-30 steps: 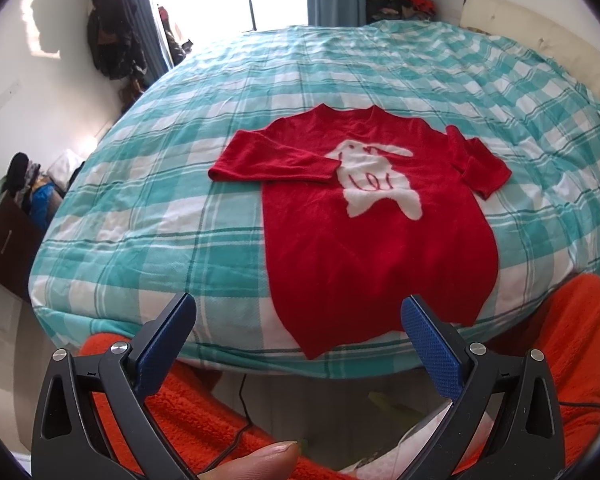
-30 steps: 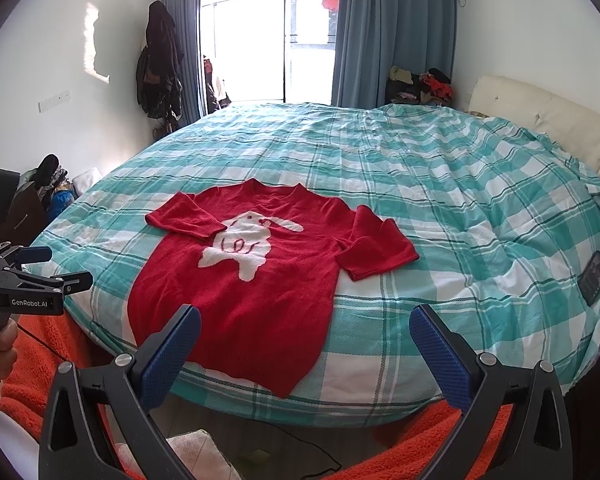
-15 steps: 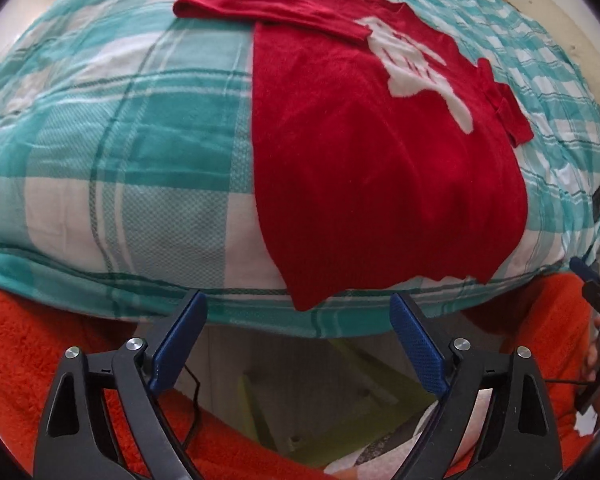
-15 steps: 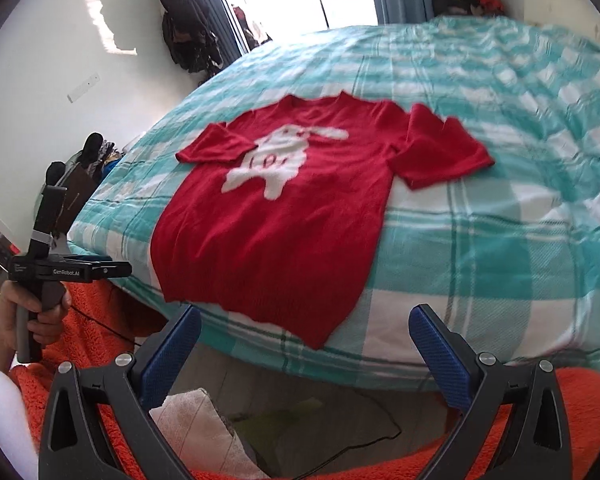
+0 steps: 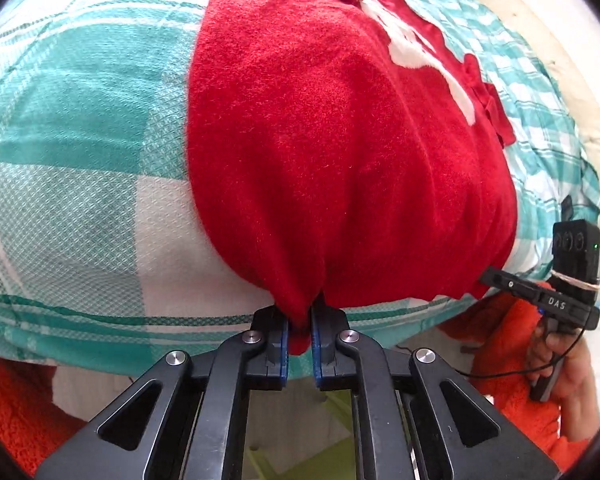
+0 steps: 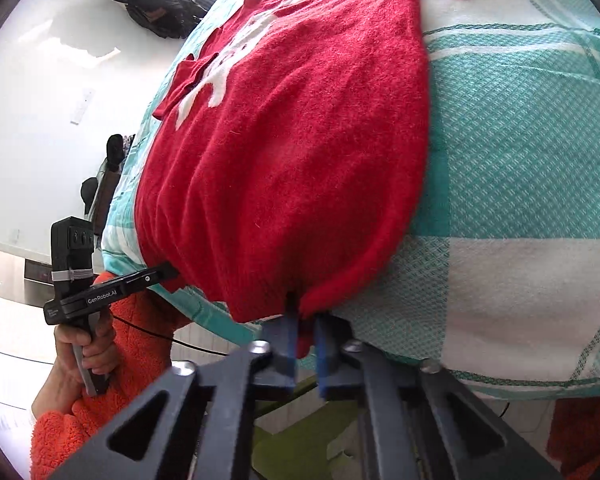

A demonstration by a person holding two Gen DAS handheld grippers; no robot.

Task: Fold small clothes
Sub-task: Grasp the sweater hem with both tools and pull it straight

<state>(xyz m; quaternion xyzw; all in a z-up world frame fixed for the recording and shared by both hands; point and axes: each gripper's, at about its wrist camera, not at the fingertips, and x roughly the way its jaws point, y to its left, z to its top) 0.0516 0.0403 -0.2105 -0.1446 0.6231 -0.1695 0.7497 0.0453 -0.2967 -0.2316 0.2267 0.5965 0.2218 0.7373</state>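
Both my tongs, left (image 5: 299, 338) and right (image 6: 305, 342), have just closed onto the hem corners of the soft red knitted sweater (image 5: 340, 140), which lies limp and light across the teal-and-white checked bed cover (image 5: 80, 140), collar far off.

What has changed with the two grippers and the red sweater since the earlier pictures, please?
Both grippers came down to the bed's near edge and their jaws have just been closing: the left gripper and the right gripper now each pinch the hem of the red sweater. The sweater still lies flat on the checked bedspread, sleeves folded in.
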